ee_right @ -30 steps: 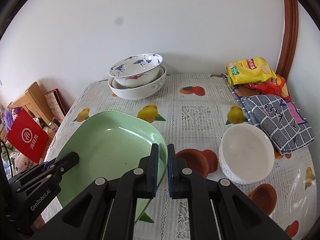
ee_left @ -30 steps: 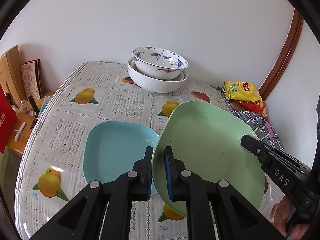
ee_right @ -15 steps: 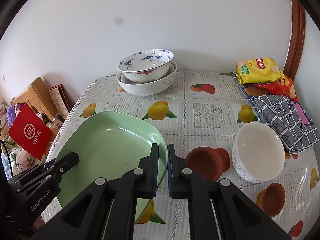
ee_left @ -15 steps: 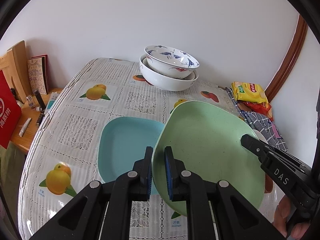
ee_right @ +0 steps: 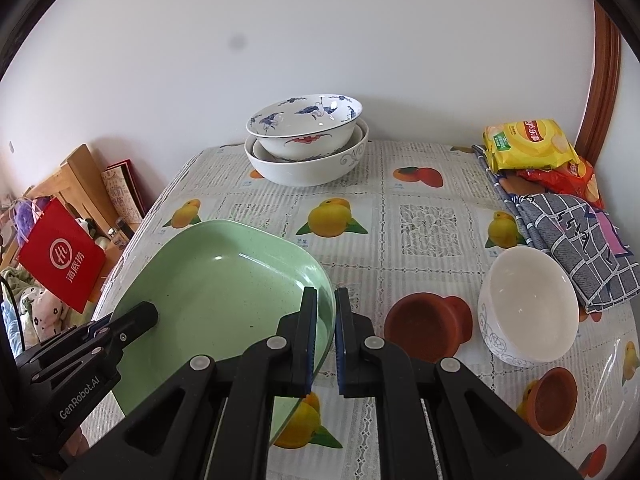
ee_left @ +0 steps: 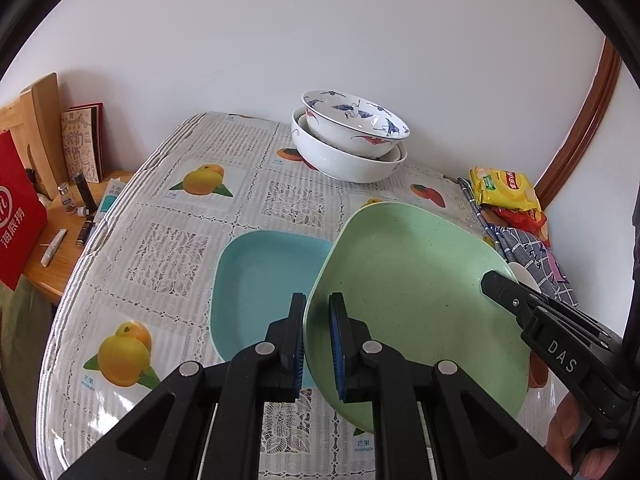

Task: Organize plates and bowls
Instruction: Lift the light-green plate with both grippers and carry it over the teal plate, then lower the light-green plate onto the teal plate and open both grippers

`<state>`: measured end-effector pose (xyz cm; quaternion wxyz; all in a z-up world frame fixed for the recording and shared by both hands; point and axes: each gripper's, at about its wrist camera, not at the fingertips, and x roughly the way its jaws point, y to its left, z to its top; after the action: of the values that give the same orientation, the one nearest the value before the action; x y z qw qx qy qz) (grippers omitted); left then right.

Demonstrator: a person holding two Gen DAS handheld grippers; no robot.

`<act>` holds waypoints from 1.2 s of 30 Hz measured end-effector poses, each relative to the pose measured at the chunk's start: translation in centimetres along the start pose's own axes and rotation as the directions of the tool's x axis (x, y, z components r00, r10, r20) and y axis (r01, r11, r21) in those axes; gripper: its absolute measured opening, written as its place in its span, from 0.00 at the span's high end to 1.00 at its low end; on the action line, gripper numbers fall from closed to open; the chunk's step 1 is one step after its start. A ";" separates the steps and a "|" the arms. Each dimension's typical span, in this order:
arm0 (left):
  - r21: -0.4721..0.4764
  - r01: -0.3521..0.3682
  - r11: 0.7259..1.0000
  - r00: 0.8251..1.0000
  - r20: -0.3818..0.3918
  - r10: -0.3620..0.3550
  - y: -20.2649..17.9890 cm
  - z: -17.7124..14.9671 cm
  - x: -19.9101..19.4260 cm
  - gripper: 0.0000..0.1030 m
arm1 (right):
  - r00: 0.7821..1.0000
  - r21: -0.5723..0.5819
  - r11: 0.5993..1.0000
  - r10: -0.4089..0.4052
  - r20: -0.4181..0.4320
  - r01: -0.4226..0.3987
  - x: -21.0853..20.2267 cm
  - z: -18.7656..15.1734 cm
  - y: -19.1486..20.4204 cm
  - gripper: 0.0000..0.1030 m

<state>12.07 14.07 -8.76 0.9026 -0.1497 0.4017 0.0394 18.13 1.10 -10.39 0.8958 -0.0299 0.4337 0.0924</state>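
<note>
A green plate (ee_left: 412, 300) is held above the table by both grippers. My left gripper (ee_left: 318, 344) is shut on its left rim, and my right gripper (ee_right: 326, 340) is shut on its right rim, where the plate shows again (ee_right: 224, 292). The plate overlaps a blue plate (ee_left: 264, 280) lying flat on the table just to its left. Two nested bowls (ee_left: 352, 136), a blue-patterned one inside a white one, stand at the back by the wall and also show in the right wrist view (ee_right: 306, 140). A white bowl (ee_right: 528, 308) stands at the right.
The table (ee_left: 168, 248) has a fruit-print cover. Snack bags (ee_right: 528, 144) and a checked cloth (ee_right: 576, 248) lie at the back right. A red bag (ee_left: 16, 216), wooden boards and small items sit on a side stand left of the table edge.
Both grippers have carried the green plate leftward over the table. The nested bowls and blue plate have shifted right in both views, and the green plate now covers more of the blue plate.
</note>
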 end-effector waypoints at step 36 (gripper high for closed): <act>-0.068 -0.120 0.990 0.991 -0.070 0.115 5.1 -1.5 2.6 0.89 | 0.990 -0.050 0.995 0.081 -0.116 -0.087 6.1 -1.5 3.9 0.92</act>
<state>11.76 18.37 -12.86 0.8790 -0.1595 0.4376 0.1019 19.93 5.59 -15.97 0.8637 -0.0416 0.4823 0.1403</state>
